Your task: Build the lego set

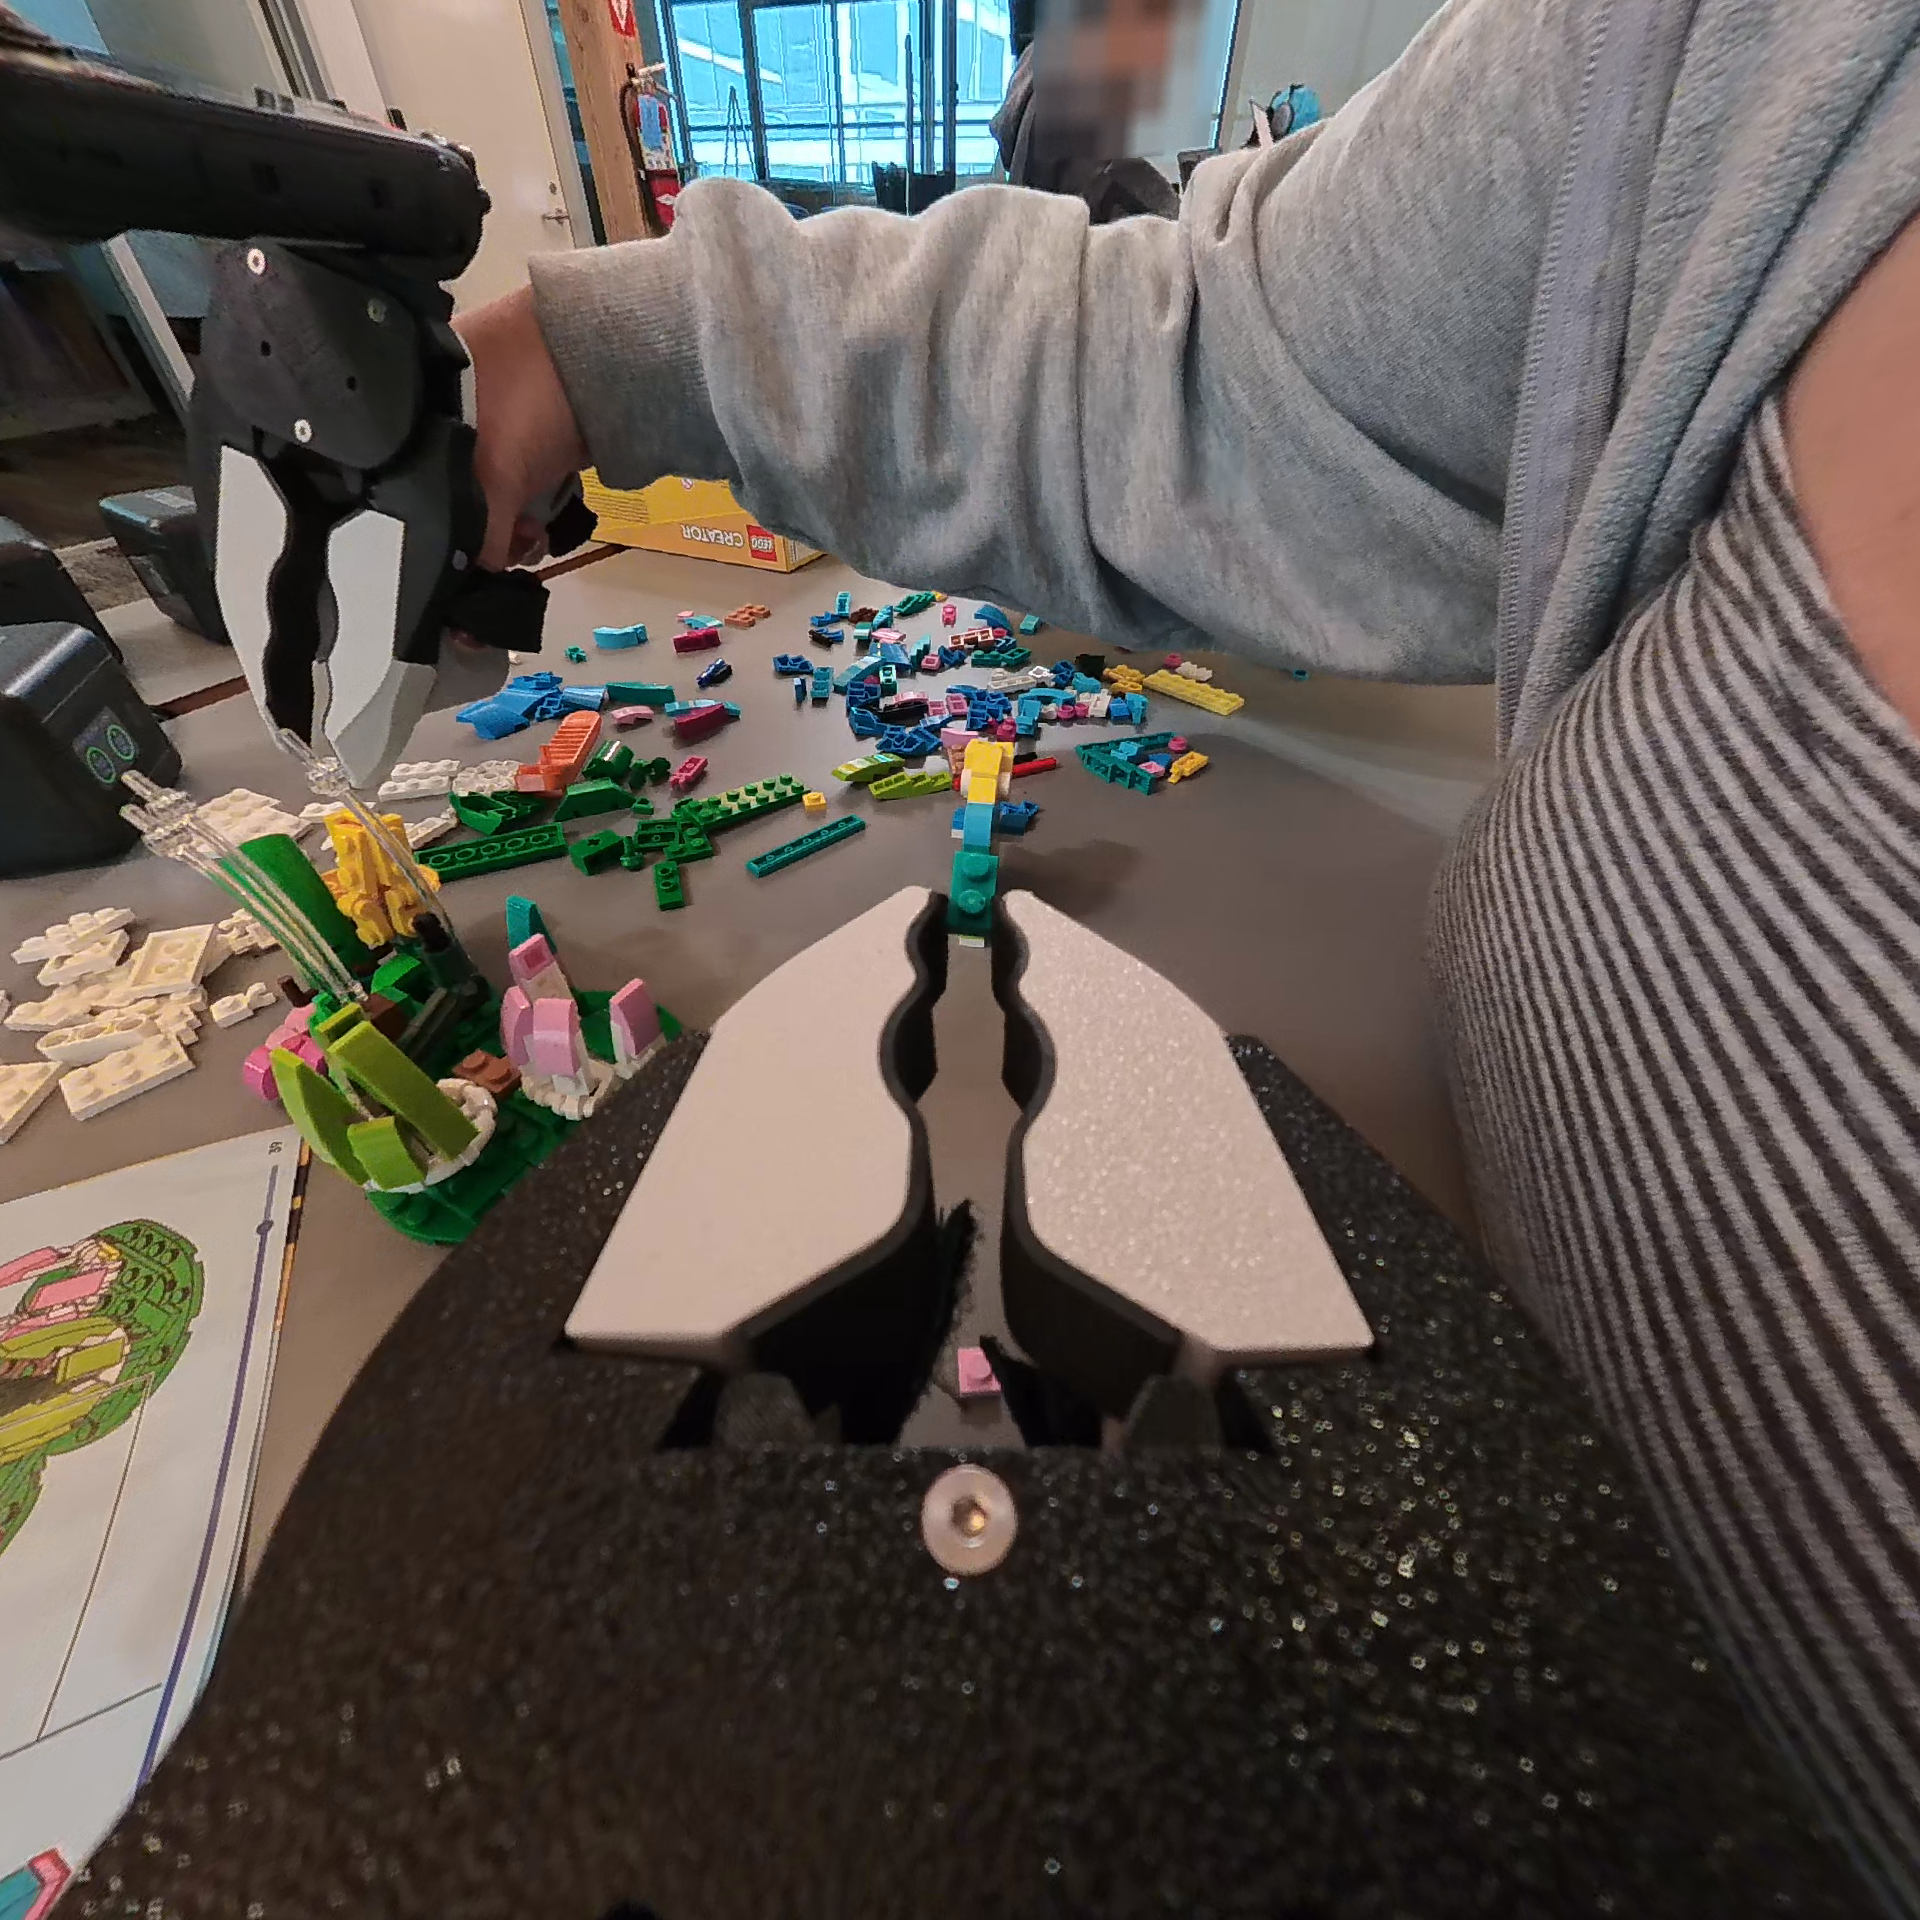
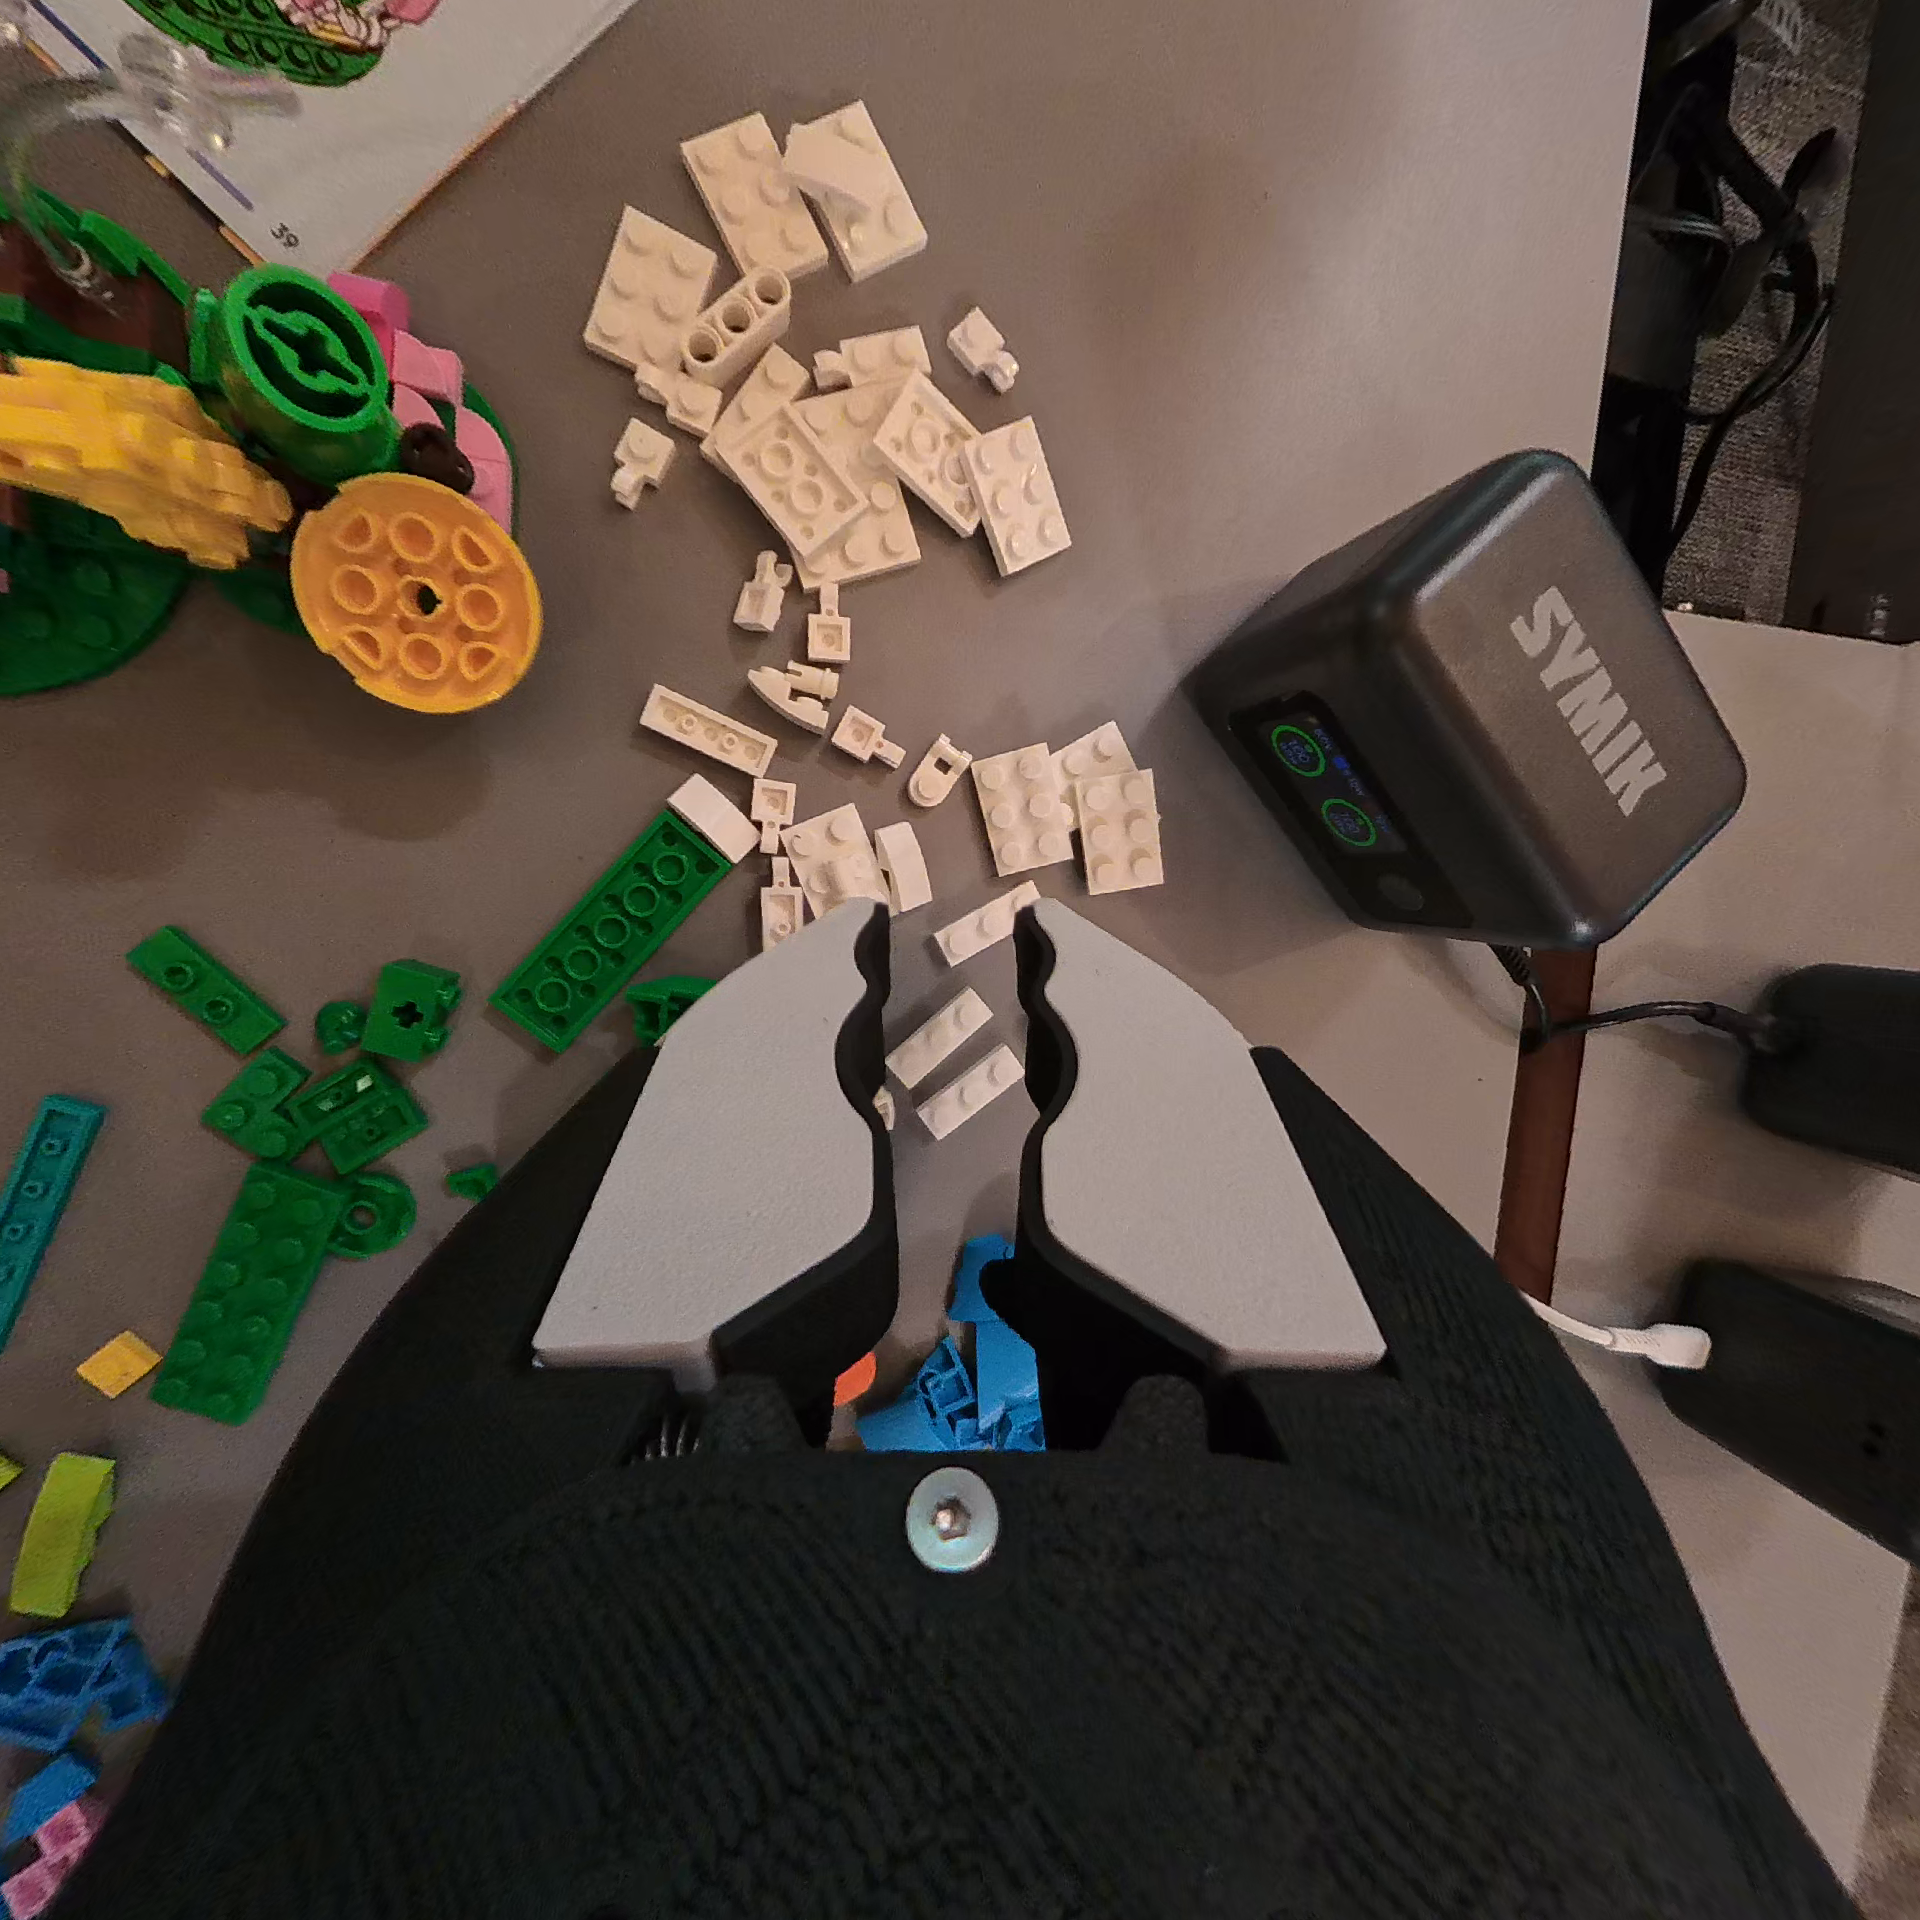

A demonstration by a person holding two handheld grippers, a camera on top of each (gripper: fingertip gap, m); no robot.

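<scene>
My left gripper (image 1: 971, 906) is shut on the teal end of a small stack of bricks (image 1: 982, 790), teal, blue and yellow, held out above the table. My right gripper (image 2: 951, 916) is open and empty, pointing down over white plates (image 2: 951, 1060) at the edge of the white pieces (image 2: 831, 447). It also shows in the left wrist view (image 1: 332, 727), just above the clear stems (image 1: 239, 862) of the flower build (image 1: 416, 1049). The build has a green base, pink and yellow flowers and lime leaves, and it also shows in the right wrist view (image 2: 312, 416).
An open instruction booklet (image 1: 104, 1351) lies at the near left. Loose green pieces (image 1: 623, 821), blue and mixed pieces (image 1: 935, 686) and white pieces (image 1: 114, 997) are scattered on the grey table. A yellow box (image 1: 696, 520) stands behind. A grey charger block (image 2: 1475, 707) sits at the table edge. Left tips to right tips: about 25 cm.
</scene>
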